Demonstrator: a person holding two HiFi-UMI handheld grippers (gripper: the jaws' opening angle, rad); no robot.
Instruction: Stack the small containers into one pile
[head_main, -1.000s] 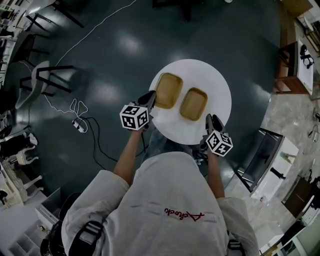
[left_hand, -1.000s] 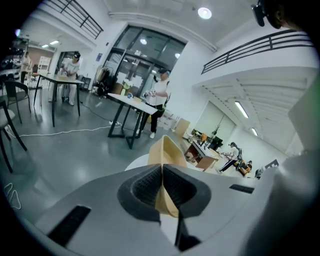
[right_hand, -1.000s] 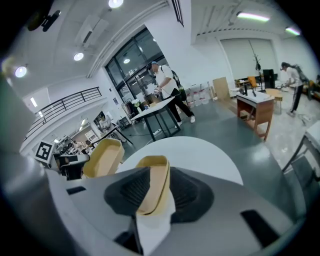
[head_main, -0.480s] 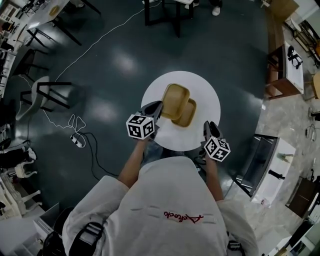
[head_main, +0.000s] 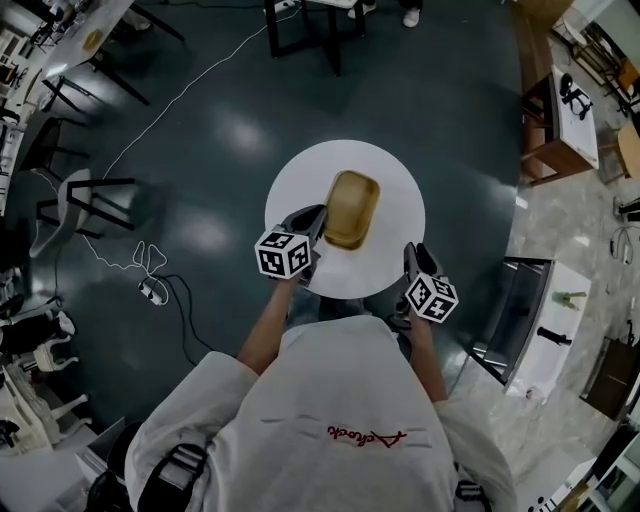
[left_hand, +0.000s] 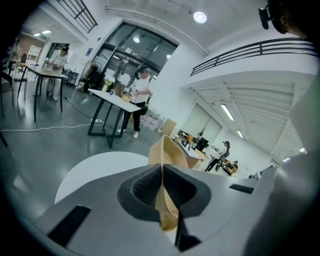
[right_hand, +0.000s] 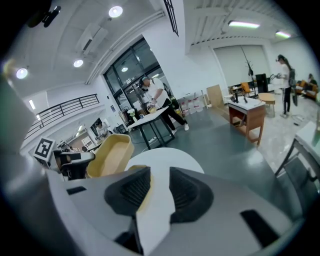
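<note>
A big open lab hall: glossy dark floor (head_main: 200, 150), a trailing cable (left_hand: 40, 128), long benches (left_hand: 112, 99) with people (left_hand: 142, 92) working, a railed mezzanine (left_hand: 270, 47) overhead.

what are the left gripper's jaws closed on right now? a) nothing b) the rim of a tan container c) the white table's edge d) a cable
b: in the left gripper view, the left gripper has its pads pressed together on the thin rim of the tan container.

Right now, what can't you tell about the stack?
- Head view: held container covers anything under it; nested or hovering, unclear.
- Left gripper view: left gripper's jaws and the clamped wall block the table beyond.
- Right gripper view: right gripper's jaw hides all but a tan sliver.
</note>
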